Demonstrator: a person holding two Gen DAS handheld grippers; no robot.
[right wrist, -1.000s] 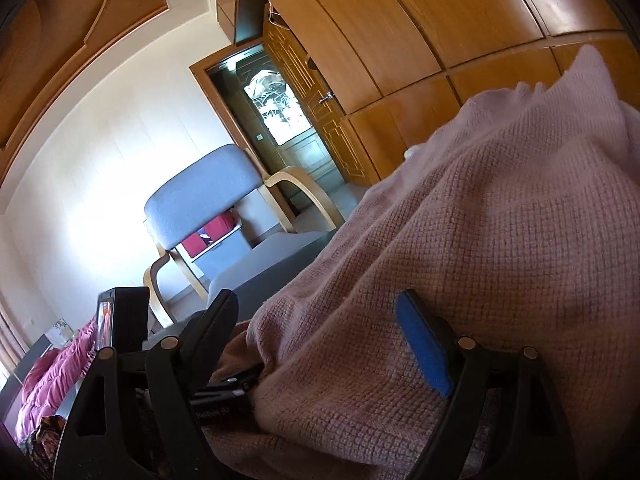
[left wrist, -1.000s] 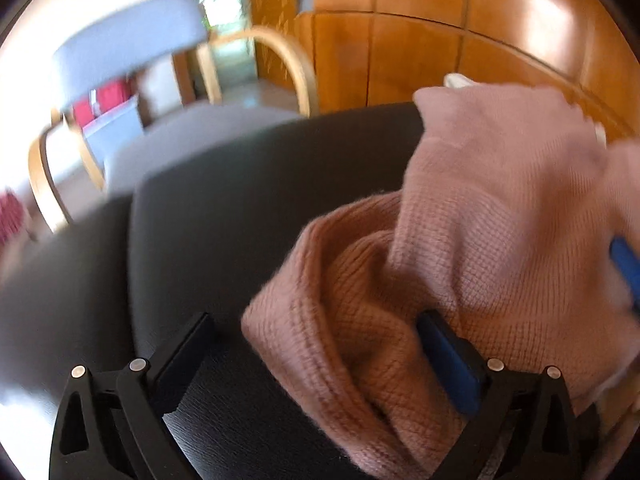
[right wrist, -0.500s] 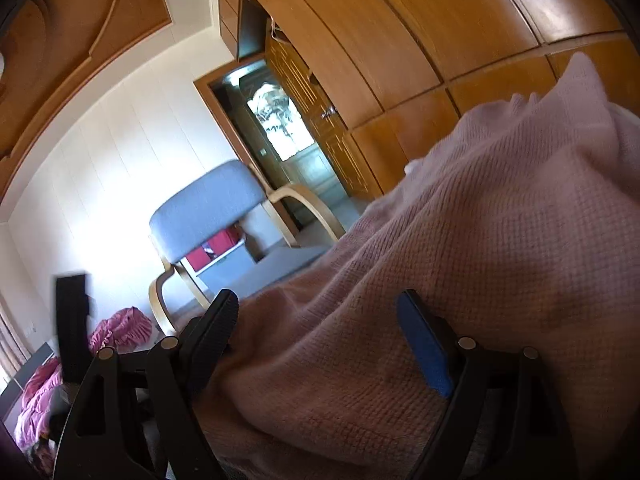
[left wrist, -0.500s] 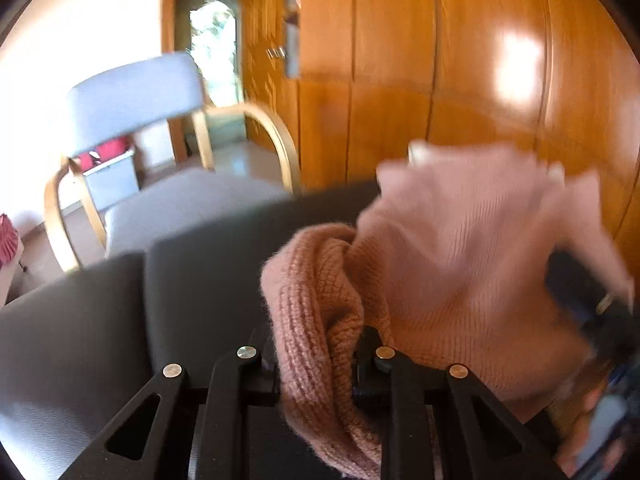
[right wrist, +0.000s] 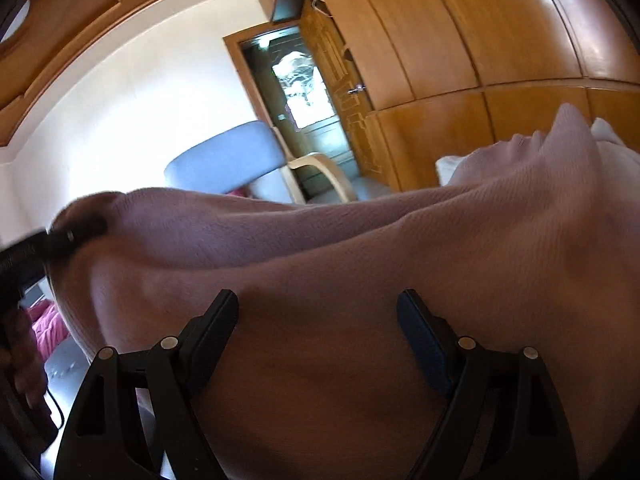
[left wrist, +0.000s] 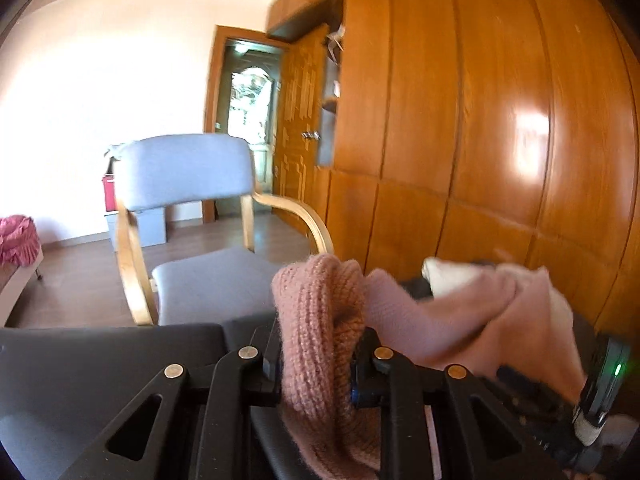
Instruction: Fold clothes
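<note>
Where its ribbed edge bunches into a thick roll, the pink knit sweater (left wrist: 316, 320) is clamped between the left gripper (left wrist: 316, 364) fingers, which closed on it within the last second. From there the cloth stretches right and farther away above the dark seat (left wrist: 100, 360). The right gripper (right wrist: 318, 320) fingers stand wide apart, with sweater fabric draped between and beyond them. Beyond, a grey armchair (left wrist: 180, 176) stands left of a wooden wardrobe (left wrist: 480, 120).
</note>
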